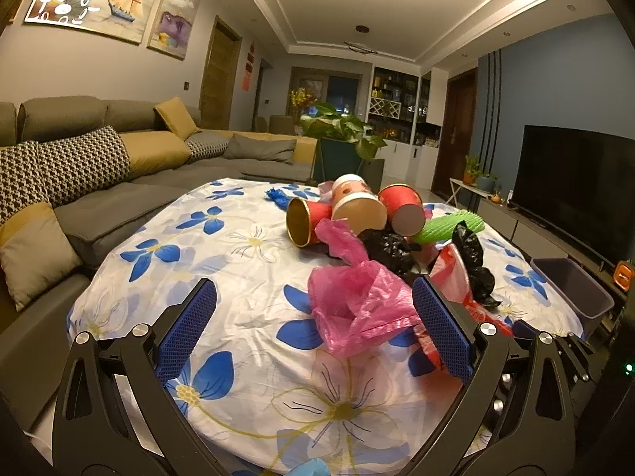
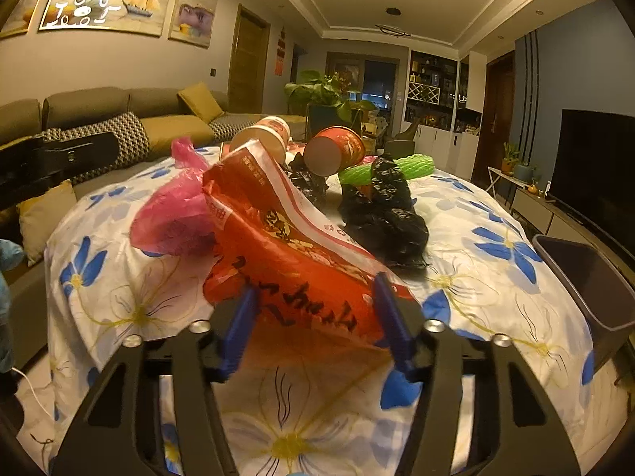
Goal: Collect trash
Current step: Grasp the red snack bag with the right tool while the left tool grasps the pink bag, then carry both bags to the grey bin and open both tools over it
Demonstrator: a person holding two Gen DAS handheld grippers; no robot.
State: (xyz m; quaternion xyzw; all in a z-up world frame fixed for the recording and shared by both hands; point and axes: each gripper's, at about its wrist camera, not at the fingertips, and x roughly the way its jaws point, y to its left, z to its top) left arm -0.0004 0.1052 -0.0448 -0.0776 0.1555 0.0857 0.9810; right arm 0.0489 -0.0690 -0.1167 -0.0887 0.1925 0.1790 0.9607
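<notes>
Spread wide low in frame, the left gripper (image 1: 313, 325) is held level beside a crumpled pink plastic bag (image 1: 357, 309); the right gripper (image 2: 315, 317) is seen open, flanking a red printed plastic bag (image 2: 285, 246).

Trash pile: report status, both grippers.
Left gripper open, pink bag between its pads. Right gripper open around red bag, not clamped. Bin at table's right edge. Cups, black bags remain.
</notes>
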